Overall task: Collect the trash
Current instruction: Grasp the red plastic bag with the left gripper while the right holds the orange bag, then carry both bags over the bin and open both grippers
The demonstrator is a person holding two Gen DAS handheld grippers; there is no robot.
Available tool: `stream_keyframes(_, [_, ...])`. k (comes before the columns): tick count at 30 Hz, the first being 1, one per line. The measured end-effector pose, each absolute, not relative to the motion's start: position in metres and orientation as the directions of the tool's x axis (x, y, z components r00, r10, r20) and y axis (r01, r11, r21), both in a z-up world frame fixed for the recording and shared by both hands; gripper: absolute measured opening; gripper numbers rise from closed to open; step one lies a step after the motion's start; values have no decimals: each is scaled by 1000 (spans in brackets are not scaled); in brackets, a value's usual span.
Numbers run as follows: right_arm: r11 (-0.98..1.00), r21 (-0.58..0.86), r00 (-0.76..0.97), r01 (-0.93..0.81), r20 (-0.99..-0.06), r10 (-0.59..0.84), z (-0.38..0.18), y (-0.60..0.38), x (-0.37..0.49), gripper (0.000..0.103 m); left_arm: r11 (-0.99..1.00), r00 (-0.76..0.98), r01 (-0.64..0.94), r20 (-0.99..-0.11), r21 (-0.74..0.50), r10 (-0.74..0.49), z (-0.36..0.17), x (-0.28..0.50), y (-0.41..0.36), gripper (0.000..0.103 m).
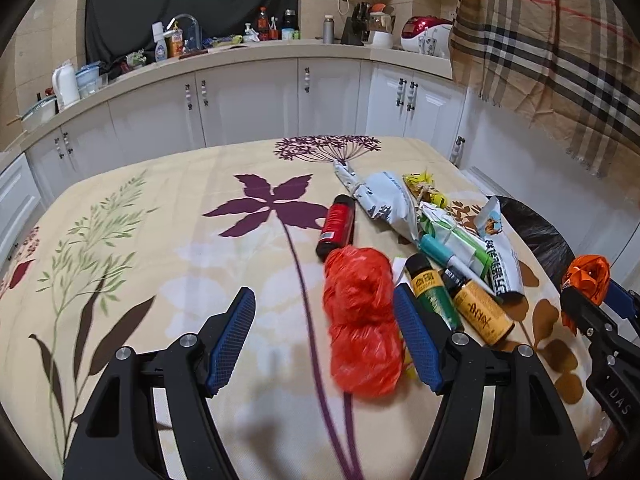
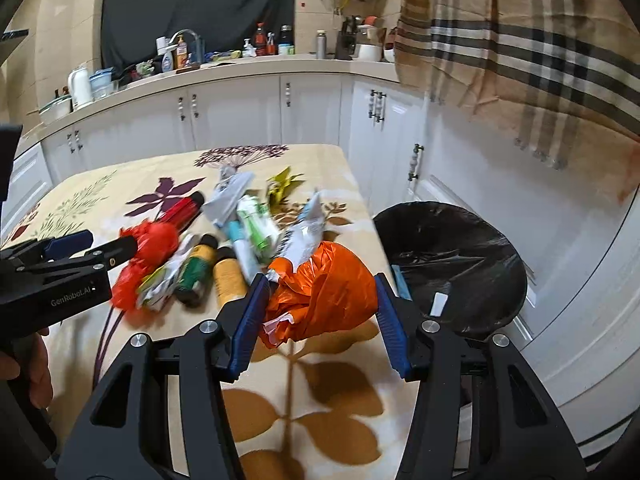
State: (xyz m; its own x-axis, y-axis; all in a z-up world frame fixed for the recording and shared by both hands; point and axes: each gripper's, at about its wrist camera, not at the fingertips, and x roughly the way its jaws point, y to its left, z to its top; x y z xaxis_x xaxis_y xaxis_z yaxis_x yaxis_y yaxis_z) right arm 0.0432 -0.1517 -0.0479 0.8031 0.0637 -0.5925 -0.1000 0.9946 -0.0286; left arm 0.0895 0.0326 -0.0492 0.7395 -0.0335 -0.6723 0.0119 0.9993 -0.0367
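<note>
Right wrist view: we see big table (image 2: 120, 184) w/ flower cloth, black bin (image 2: 452, 264) just past its right edge. Our right gripper (image 2: 320, 312) squeezes orange bag (image 2: 324, 288), pads on both sides. We think step = carry bag to bin; next move: swing right over table edge, let go. Room there is free. Left gripper (image 1: 324, 336) wide apart, holds nothing, red bag (image 1: 360, 320) between fingers. Trash pile (image 1: 432, 240) near.

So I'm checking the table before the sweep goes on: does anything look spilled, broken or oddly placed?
Nothing looks spilled or broken. The trash lies in a loose heap on the table: bottles on their sides, crumpled wrappers and a red bag. The bin stands beside the table.
</note>
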Motion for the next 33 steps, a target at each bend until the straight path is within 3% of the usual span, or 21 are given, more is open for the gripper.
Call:
stream_keyframes(3, [996, -16, 804, -92, -591, 65, -47, -159, 51, 51, 999, 722, 22, -690, -48, -49, -53, 99, 28, 69])
stream_keyframes(10, [996, 5, 800, -92, -596, 77, -52, -163, 60, 51, 996, 666, 58, -740, -68, -89, -66, 109, 27, 45])
stream_keyframes(18, [995, 12, 795, -94, -601, 82, -55, -163, 62, 51, 995, 665, 62, -740, -80, -101, -69, 104, 29, 41])
stream_keyframes(33, [998, 1, 820, -67, -570, 56, -46, -174, 67, 51, 994, 767, 70, -633, -86, -109, -25, 86, 29, 40])
